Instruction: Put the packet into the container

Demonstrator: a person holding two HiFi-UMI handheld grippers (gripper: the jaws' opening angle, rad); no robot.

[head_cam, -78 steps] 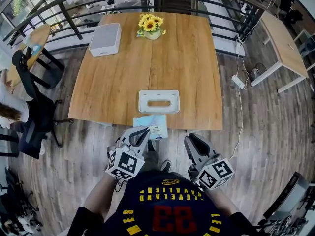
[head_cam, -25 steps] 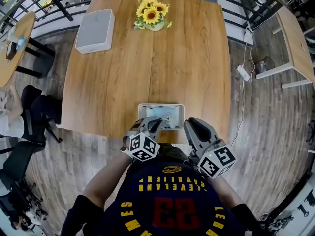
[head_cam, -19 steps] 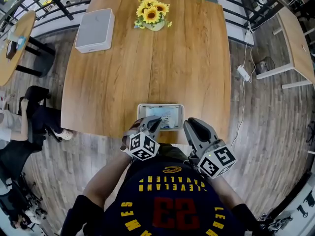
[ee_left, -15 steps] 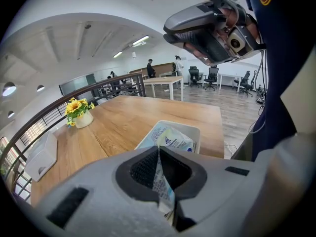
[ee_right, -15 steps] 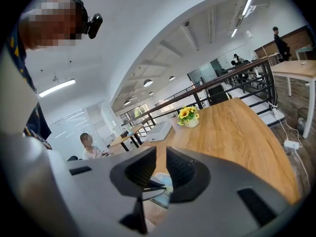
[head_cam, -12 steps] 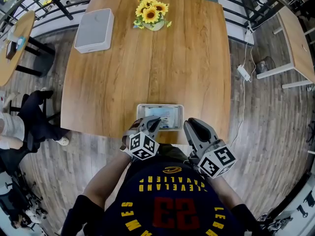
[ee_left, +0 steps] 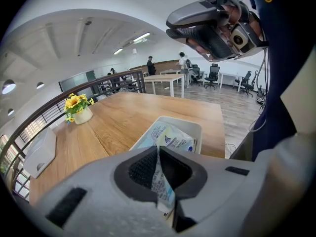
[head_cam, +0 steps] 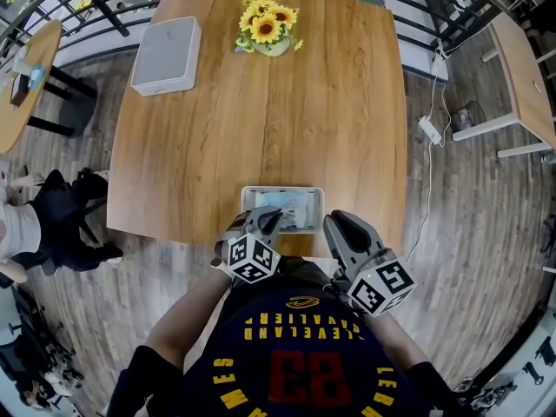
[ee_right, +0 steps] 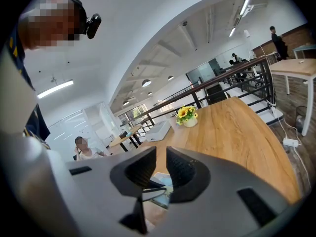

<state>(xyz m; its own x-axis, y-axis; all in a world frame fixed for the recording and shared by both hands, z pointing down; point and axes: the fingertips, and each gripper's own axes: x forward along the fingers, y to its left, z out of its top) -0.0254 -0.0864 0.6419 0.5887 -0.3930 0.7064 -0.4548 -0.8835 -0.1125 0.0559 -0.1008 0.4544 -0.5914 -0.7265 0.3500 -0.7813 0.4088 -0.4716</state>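
A shallow white container stands on the wooden table near its front edge. The light blue and white packet lies inside it, with my left gripper shut on the packet's near edge. In the left gripper view the packet runs from between the jaws of the left gripper into the container. My right gripper hovers just right of the container, above the table's front edge. In the right gripper view my right gripper has its jaws together with nothing held.
A vase of sunflowers sits at the table's far middle and a flat grey-white box at the far left corner. A railing runs behind the table. A person on a chair is at the left, and another table at the right.
Three seconds ago my left gripper held the packet short of the table edge; now the packet lies in the container. Over the last second the grippers hardly moved. The person at the left shifted.
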